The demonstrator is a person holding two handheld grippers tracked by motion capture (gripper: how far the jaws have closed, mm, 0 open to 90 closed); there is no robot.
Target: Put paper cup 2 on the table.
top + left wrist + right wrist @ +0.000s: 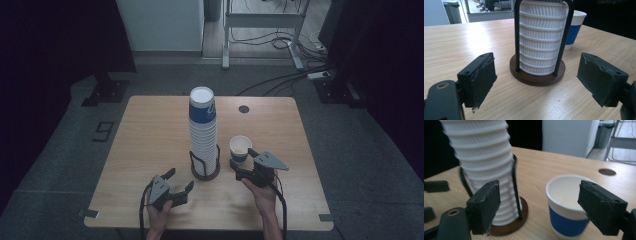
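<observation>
Wooden bench [150, 150] carries, by my count, one tall stack of cups [203, 132], one cup holder [205, 169] and one single cup [240, 148]. I take the holder as my landmark: a round brown base with black wire uprights, standing near the middle of the bench, with the stack seated inside it. That stack is white and ribbed, its topmost cup showing a blue band; I cannot count the individual cups in it.

The single cup, white with a blue band, stands upright and open-mouthed just to the right of the holder, apart from it.

I have two grippers in view. My left gripper [180, 181] sits on the near side of the holder, a little to its left, its fingers [480, 80] spread wide with nothing between them, pointed at the holder's base. My right gripper [243, 162] is to the right of the holder, at the single cup. Its fingers [485, 206] flank the cup on the near side; I cannot tell whether they press on it.
</observation>
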